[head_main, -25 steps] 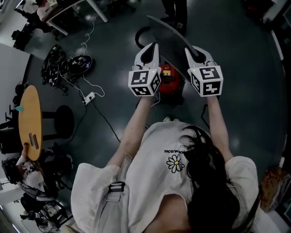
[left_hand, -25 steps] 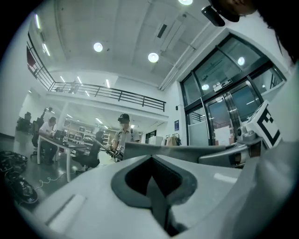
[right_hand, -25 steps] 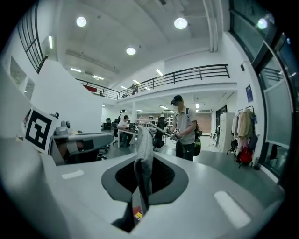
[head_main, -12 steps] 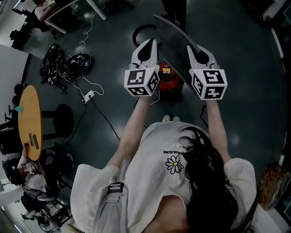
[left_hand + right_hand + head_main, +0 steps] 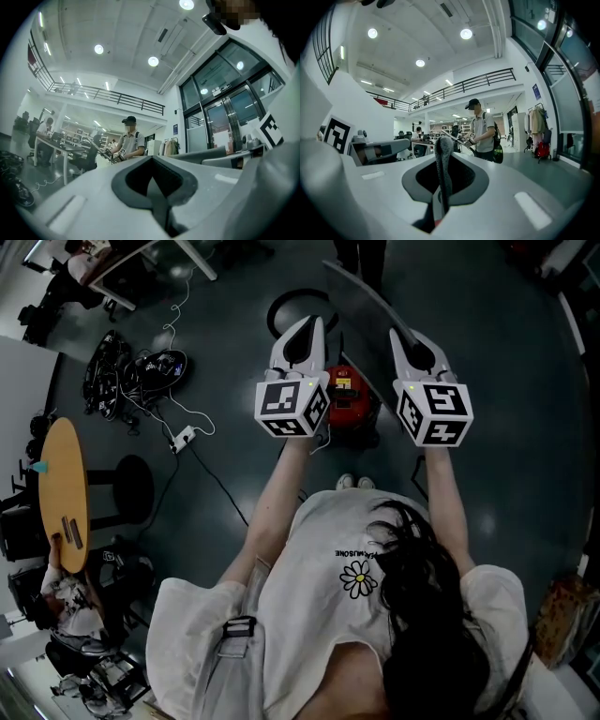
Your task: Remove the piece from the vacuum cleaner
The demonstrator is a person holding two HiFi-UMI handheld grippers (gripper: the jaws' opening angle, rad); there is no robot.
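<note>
The dark floor [image 5: 511, 437] takes up most of the head view. One round wooden table [image 5: 64, 486] stands at the far left of it, with one black stool [image 5: 133, 487] just beside it. One person in a cap [image 5: 483, 132] stands far off, facing me.

One red vacuum [image 5: 353, 399] sits on the floor ahead of my feet, below and between my two grippers. One long grey tube [image 5: 367, 298] slants away from it toward the far side. One black hose [image 5: 279, 313] loops on the floor to the left of the tube.

My left gripper [image 5: 310, 326] has its jaws closed together with nothing between them. My right gripper [image 5: 406, 336] is closed the same way and is also empty. Both are held out above the vacuum, one on each side of it, and neither touches the vacuum or the tube.

One heap of cables [image 5: 139, 371] lies far to the left, and one white power strip [image 5: 184, 440] lies nearer, on its cord.

Against a second ago, both grippers keep nearly their places. The right one has rolled a little to the right, so its marker cube sits more askew. More of the hose loop shows now.
</note>
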